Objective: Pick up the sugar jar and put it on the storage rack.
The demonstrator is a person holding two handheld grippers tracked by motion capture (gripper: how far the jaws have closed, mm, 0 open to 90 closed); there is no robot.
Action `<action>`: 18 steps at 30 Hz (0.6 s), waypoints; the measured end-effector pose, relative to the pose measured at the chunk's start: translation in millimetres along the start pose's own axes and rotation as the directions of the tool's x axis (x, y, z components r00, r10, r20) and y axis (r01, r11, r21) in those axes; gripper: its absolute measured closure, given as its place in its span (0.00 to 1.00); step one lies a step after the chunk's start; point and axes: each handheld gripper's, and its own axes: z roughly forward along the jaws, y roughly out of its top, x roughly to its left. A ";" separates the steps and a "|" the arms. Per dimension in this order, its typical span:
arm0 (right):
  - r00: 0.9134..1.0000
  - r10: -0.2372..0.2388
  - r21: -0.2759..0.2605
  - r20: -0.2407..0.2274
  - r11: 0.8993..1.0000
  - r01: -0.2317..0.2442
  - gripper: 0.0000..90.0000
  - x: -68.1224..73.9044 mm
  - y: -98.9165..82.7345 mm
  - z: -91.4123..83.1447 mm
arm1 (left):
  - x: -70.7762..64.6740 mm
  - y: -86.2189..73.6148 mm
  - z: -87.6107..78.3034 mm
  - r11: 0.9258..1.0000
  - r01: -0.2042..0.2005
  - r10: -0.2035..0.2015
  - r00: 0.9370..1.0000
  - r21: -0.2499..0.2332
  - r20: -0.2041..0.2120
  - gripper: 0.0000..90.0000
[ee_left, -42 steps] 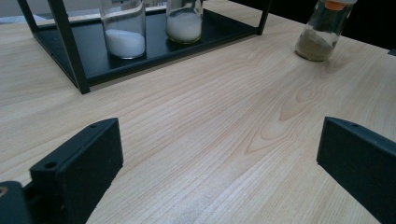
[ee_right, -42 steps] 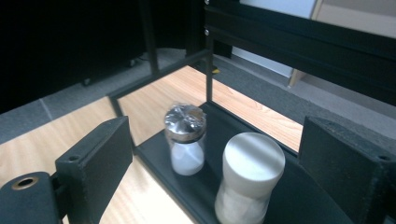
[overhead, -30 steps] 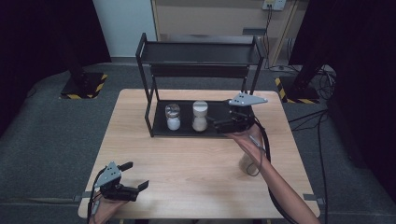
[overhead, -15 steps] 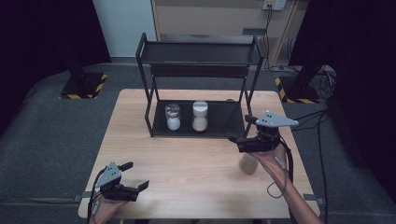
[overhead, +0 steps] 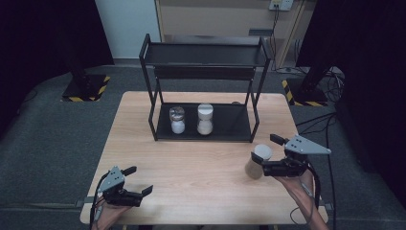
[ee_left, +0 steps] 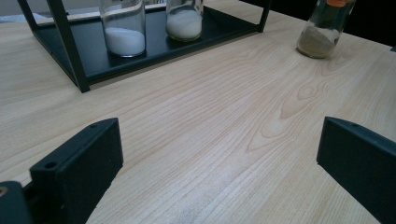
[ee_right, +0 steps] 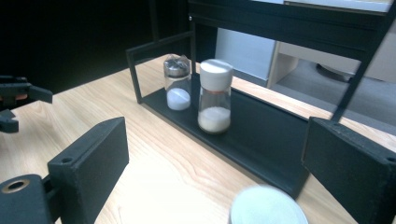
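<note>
A glass jar of brown powder with a pale cap stands on the table's right side; it is also at the top right of the left gripper view. My right gripper is at this jar, open. Its jaws have just been opening. The jar's cap sits low between them, with the pads clear of it. Two jars of white powder stand on the black rack's lower shelf: one metal-capped, one white-capped. My left gripper rests open and holds nothing at the front left.
The black two-tier rack stands at the back middle of the wooden table. The right half of its lower shelf holds nothing. Cables trail from both grippers over the table's front edge. Dark floor surrounds the table.
My right gripper has drawn back from the rack's lower shelf, moving right and toward the front, down to the brown jar. The jar and my left gripper have stayed in place.
</note>
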 end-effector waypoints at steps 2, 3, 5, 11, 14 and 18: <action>1.000 0.000 -0.001 0.009 1.000 0.000 0.08 0.7 -5.4 -6.3 | 0.1 0.0 -0.1 1.000 0.000 0.000 1.000 0.000 0.001 0.00; 1.000 0.003 0.000 0.011 1.000 -0.003 0.08 0.7 -8.0 -9.2 | -0.1 0.1 -0.2 1.000 -0.001 0.001 1.000 0.000 0.000 0.00; 1.000 0.006 0.000 0.022 1.000 -0.006 0.08 1.5 -13.3 -14.9 | -0.2 0.0 -0.3 1.000 -0.003 0.003 1.000 -0.001 0.001 0.00; 0.999 0.025 0.003 0.039 1.000 -0.025 0.08 0.8 -29.6 -27.0 | -0.4 0.4 -0.2 1.000 -0.008 0.008 1.000 0.000 0.003 0.00; 0.998 0.037 0.004 0.049 0.999 -0.037 0.08 0.5 -38.9 -31.0 | -0.5 0.5 -0.3 1.000 -0.008 0.008 1.000 0.001 0.002 0.00; 0.996 0.050 0.008 0.067 0.999 -0.051 0.08 1.3 -52.9 -35.1 | -0.8 0.6 -0.2 1.000 -0.008 0.008 1.000 0.001 0.003 0.00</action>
